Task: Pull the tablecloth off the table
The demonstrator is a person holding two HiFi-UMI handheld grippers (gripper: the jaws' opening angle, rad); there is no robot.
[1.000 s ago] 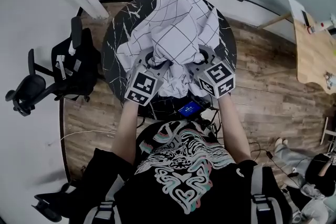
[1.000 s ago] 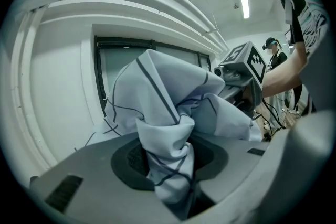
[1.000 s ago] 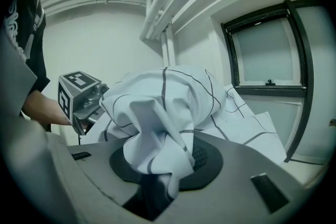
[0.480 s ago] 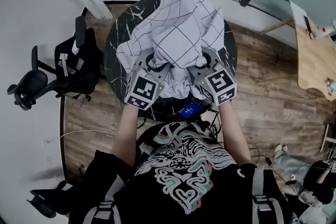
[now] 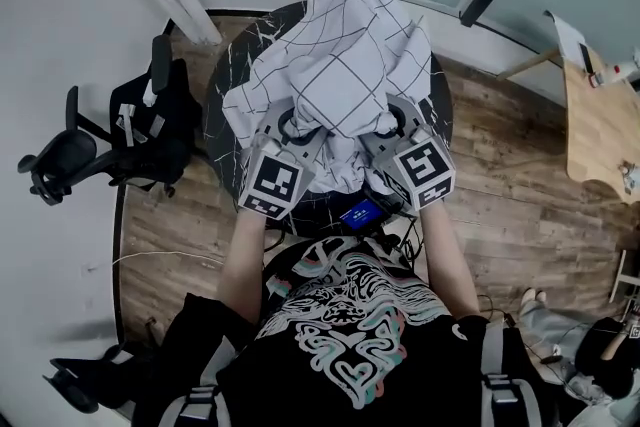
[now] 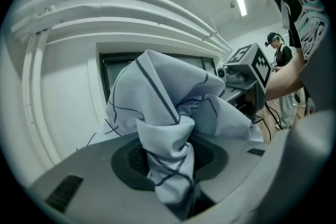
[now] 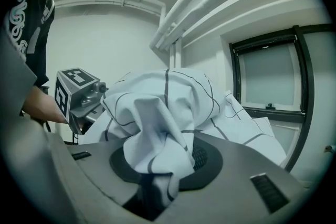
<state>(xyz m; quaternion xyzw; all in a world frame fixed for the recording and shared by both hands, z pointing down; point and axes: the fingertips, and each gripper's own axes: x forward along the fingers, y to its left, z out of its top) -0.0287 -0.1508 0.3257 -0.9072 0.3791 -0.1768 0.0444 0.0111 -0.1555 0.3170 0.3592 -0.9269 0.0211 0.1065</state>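
A white tablecloth (image 5: 345, 65) with a thin dark grid is bunched and lifted over the round black marble table (image 5: 222, 80). My left gripper (image 5: 296, 128) is shut on the cloth's near left part, and my right gripper (image 5: 385, 127) is shut on its near right part. In the left gripper view a wad of the tablecloth (image 6: 168, 149) is pinched between the jaws. The right gripper view shows the same: a fold of the tablecloth (image 7: 157, 157) squeezed between the pads. Most of the tabletop is hidden under the raised cloth.
A black office chair (image 5: 110, 147) stands left of the table. A wooden desk (image 5: 600, 115) sits at the right edge. Cables and a blue-lit device (image 5: 358, 212) lie on the wood floor below the table's near rim. A person (image 5: 590, 355) sits at lower right.
Both grippers have risen with the cloth, which now stands higher and more bunched over the table. More of the cloth's near part is off the tabletop.
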